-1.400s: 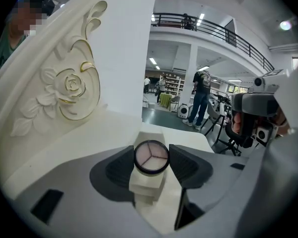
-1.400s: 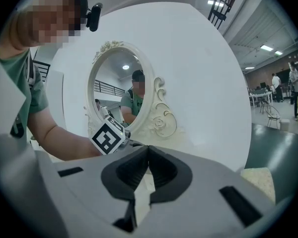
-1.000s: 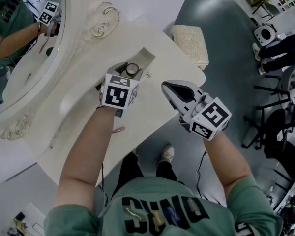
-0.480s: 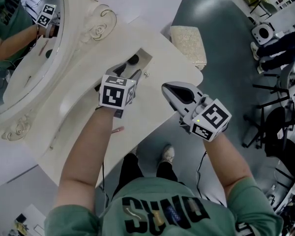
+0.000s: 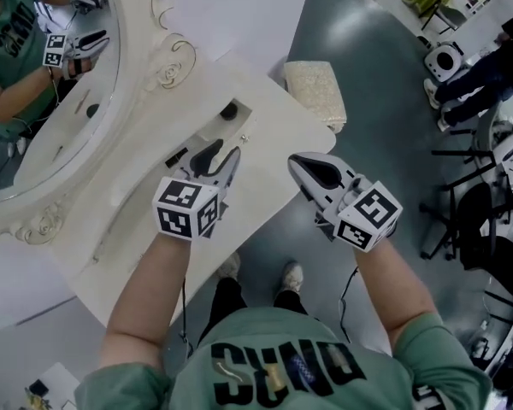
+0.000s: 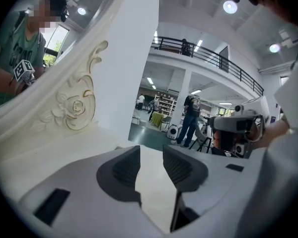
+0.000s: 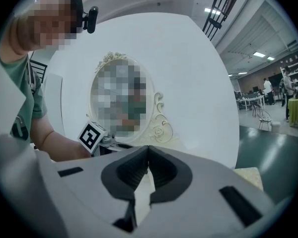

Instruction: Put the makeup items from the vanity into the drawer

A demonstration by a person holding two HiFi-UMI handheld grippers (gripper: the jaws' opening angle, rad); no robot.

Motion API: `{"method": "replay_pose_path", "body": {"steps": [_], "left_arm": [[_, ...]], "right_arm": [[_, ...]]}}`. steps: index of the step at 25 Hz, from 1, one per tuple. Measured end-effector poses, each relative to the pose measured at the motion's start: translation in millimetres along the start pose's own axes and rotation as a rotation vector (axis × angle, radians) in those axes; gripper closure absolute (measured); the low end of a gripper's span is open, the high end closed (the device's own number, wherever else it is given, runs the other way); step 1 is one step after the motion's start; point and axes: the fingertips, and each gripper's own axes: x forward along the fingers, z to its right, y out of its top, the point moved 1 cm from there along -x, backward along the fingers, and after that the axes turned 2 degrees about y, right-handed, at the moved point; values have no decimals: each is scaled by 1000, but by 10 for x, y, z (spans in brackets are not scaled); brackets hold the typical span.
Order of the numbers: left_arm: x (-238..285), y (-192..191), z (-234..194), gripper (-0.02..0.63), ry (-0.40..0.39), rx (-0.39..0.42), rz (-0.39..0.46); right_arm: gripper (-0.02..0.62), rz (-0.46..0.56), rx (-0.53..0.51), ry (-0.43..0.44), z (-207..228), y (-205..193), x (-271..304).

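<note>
The white vanity top (image 5: 128,216) has a narrow open drawer (image 5: 207,133) set in it. A round black makeup item (image 5: 229,109) lies at the drawer's far end, and a small dark piece (image 5: 175,156) lies at its near end. My left gripper (image 5: 223,153) hovers just short of the drawer, pointing at it. Its jaws are closing, a gap still shows between the pads (image 6: 125,168), and nothing is between them. My right gripper (image 5: 302,162) hangs past the vanity's front edge, over the floor. It is shut and empty, its pads (image 7: 139,168) touching.
An oval mirror (image 5: 51,101) in a carved frame (image 6: 74,105) stands behind the vanity top. A cream cushioned stool (image 5: 315,88) sits to the right of the drawer. The person's shoes (image 5: 291,273) are below the table edge. Black chairs (image 5: 483,220) and people stand far right.
The left gripper held a round item over the drawer and let it go. The item now lies in the drawer. The gripper has pulled back toward the person.
</note>
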Motion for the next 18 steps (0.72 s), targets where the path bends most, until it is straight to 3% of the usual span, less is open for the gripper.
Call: {"method": "replay_pose_path", "body": {"steps": [3, 13, 18], "left_arm": [[-341, 191, 336, 493, -53, -20, 66], [-1295, 922, 1316, 597, -164, 21, 258], [-1670, 1056, 1763, 598, -226, 72, 302]], "right_arm": [[584, 18, 1, -27, -84, 170, -294], [584, 61, -45, -81, -598, 773, -1242], [584, 62, -43, -84, -923, 827, -1619]]}}
